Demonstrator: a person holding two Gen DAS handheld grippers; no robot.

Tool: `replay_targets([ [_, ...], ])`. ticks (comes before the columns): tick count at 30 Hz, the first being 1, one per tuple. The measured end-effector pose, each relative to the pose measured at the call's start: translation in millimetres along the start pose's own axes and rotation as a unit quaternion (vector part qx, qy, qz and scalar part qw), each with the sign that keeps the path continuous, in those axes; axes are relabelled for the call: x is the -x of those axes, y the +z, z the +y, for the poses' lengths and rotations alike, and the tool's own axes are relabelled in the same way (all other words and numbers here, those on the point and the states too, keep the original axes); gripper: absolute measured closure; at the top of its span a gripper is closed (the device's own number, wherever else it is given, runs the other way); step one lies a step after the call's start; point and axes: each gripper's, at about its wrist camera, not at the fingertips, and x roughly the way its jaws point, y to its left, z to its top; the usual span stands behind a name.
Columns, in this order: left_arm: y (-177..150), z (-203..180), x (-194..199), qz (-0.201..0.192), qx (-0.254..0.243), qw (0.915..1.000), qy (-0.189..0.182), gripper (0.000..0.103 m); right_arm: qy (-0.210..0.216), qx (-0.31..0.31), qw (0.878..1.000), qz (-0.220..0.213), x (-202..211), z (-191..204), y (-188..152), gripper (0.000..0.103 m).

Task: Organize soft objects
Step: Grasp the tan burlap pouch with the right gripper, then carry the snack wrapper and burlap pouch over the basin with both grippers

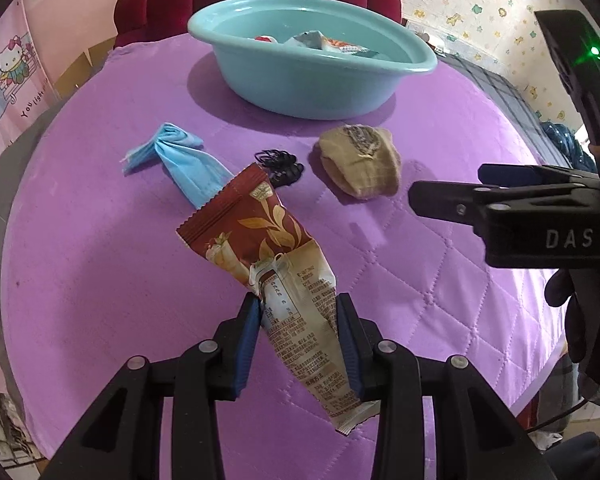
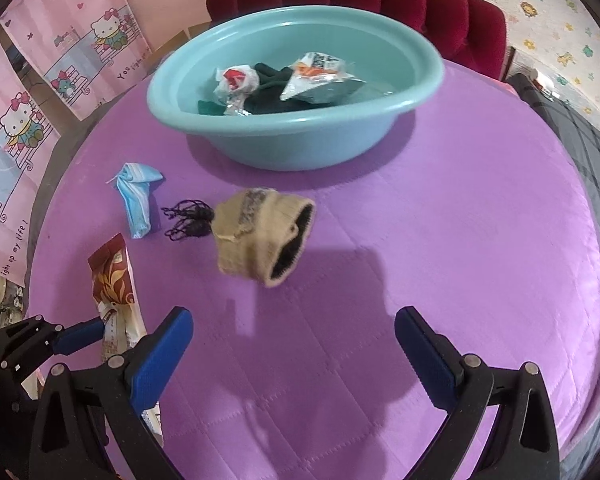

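- My teal basin (image 2: 300, 136) sits at twelve o'clock on the purple-covered desk (image 2: 420, 280), wrappers inside.
- My left tongs (image 1: 298, 320) clamp the snack packet (image 1: 260, 248), lifted at centre.
- My right tongs (image 2: 294, 344) gape wide, empty.
- Beige knit cuff (image 2: 260, 236) lies below the basin.

- The left gripper (image 1: 298, 312) has its blue pads pressed on both sides of a red-and-cream snack packet (image 1: 272, 264), which tilts up and away over the purple quilted cloth (image 1: 100, 280).
- Beyond the packet lie a crumpled blue face mask (image 1: 176, 156), a bundle of black hair ties (image 1: 280, 164) and a beige knitted piece (image 1: 362, 164).
- A teal basin (image 1: 300, 84) further back holds wrappers.
- The right gripper (image 1: 452, 200) reaches in from the right edge.
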Motion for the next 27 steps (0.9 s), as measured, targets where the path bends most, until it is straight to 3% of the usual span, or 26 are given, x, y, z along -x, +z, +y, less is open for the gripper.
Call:
replay_targets([
  [4, 4.9, 4.8, -1.2, -0.006, -0.002, 0.9999, 0.009, 0.061, 0.005, 0.009, 1.000, 0.001, -11.3, 8.1, 9.5, 0.002],
  [10, 12.1, 8.3, -7.6, -0.005, 0.001, 0.9999, 0.009, 0.061, 0.011, 0.012, 1.000, 0.010, -33.5, 21.2, 23.4, 0.025],
  [12, 9.4, 14.1, -7.3, -0.008, 0.002, 0.9999, 0.009, 0.061, 0.015, 0.013, 1.000, 0.008, -37.0, 25.4, 26.1, 0.037],
  [13, 8.0, 14.9, -4.5, -0.009, 0.001, 0.9999, 0.009, 0.061, 0.019, 0.014, 1.000, 0.009, -38.8, 27.3, 27.9, 0.054],
  [14, 9.1, 14.9, -4.4, -0.009, 0.000, 0.9999, 0.009, 0.061, 0.021, 0.012, 1.000, 0.011, -41.8, 27.6, 28.8, 0.080],
  [15, 11.2, 15.4, -5.1, -0.010, -0.001, 0.9999, 0.010, 0.061, 0.028, 0.009, 0.999, 0.014, -44.9, 28.4, 30.8, 0.089],
  [17, 11.4, 15.5, -0.1, -0.013, -0.004, 0.9999, 0.009, 0.061, 0.036, 0.005, 0.999, 0.015, -44.5, 28.8, 31.7, 0.094],
  [27, 6.6, 11.6, 23.3, -0.031, -0.017, 0.9993, 0.005, 0.061, 0.040, 0.004, 0.999, 0.008, -24.2, 34.3, 24.3, 0.094],
])
